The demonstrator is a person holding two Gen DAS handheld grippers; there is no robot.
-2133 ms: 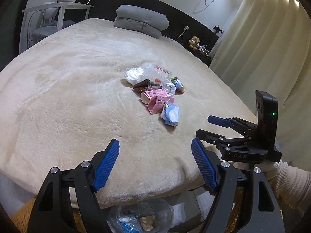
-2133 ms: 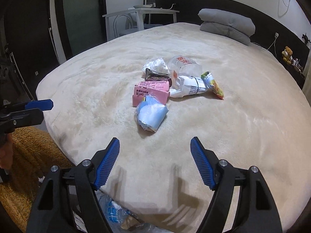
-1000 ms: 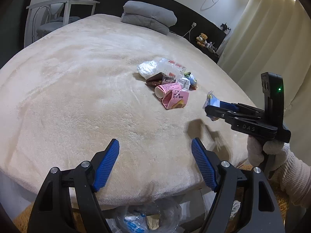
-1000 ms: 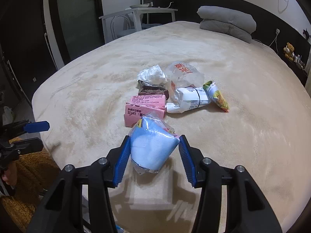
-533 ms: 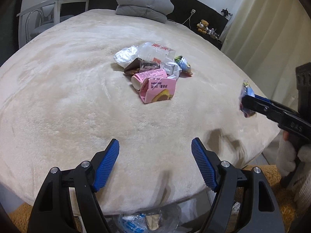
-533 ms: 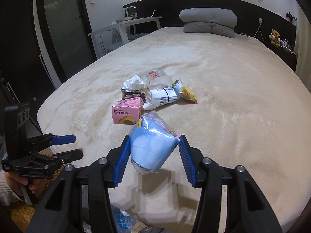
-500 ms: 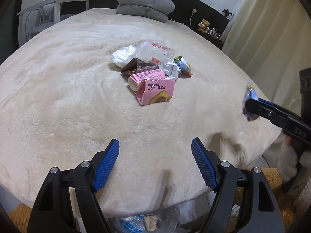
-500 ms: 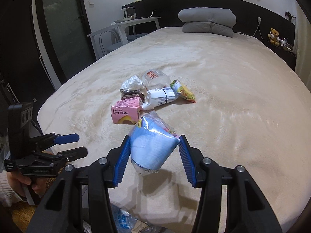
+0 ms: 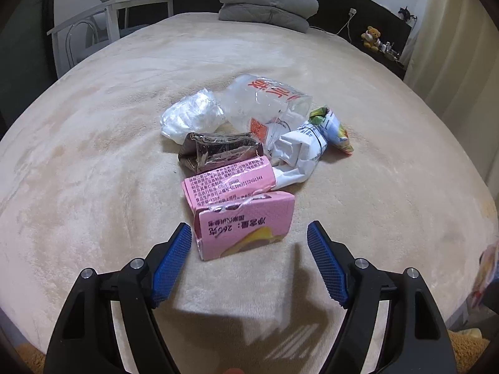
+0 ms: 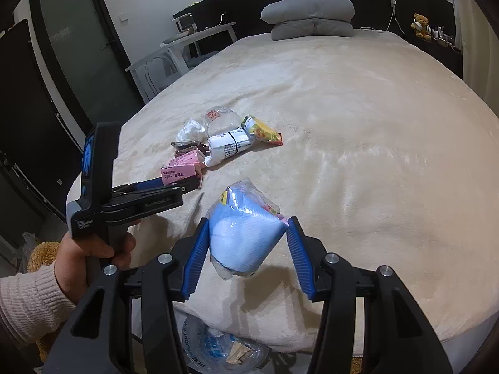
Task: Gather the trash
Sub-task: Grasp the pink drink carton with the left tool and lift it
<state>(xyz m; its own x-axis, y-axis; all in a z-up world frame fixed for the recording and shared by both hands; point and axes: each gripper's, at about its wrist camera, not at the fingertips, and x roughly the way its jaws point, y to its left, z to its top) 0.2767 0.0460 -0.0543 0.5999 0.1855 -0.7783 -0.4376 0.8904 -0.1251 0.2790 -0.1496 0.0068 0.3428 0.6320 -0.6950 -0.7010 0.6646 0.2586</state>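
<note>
- Trash bag (image 10: 224, 347): clear plastic with wrappers inside, below the bed edge, under the right gripper.
- Right gripper (image 10: 248, 246): blue pads clamped on a blue-and-white packet (image 10: 243, 238), held above the near edge of the bed (image 10: 358, 124).
- Left gripper (image 9: 249, 260): jaws spread wide with nothing between the pads, low over the bed, its tips on either side of the near end of the front pink carton (image 9: 244, 224).
- Second pink carton (image 9: 229, 180): touching the first, just behind it.
- Brown wrapper (image 9: 218, 151): behind the cartons.
- White wrapper (image 9: 299, 152): right of the brown one.
- Crumpled white plastic (image 9: 191, 118), clear bag with red print (image 9: 268, 106), green-yellow snack packet (image 9: 335, 131): far side of the pile.
- Grey folded bedding (image 9: 268, 3): at the head of the bed.
- Teddy bear (image 9: 371, 35): far right.
</note>
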